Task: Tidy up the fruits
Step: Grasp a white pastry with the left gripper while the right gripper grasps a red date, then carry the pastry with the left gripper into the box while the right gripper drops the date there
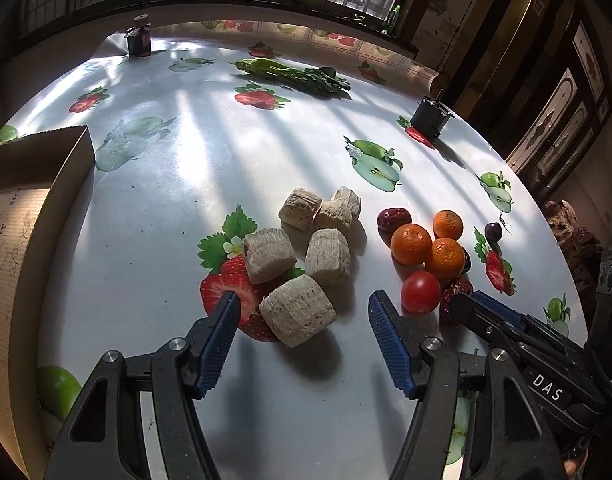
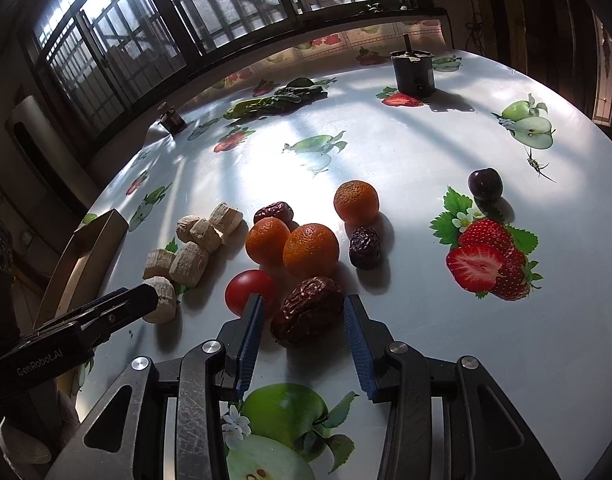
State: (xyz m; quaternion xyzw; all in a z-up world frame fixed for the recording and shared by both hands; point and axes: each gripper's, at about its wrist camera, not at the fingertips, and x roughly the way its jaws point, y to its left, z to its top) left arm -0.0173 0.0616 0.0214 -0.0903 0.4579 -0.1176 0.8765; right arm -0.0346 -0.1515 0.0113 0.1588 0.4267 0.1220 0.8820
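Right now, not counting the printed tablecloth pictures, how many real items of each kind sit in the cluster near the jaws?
Beige puffed rolls: 6
Oranges: 3
Red dates: 3
Tomato: 1
Dark cherry: 1
Total: 14

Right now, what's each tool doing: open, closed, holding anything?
Left tool: open, empty, its fingers either side of the nearest beige puffed cylinder.
Right tool: open, empty, fingers flanking the big red date.
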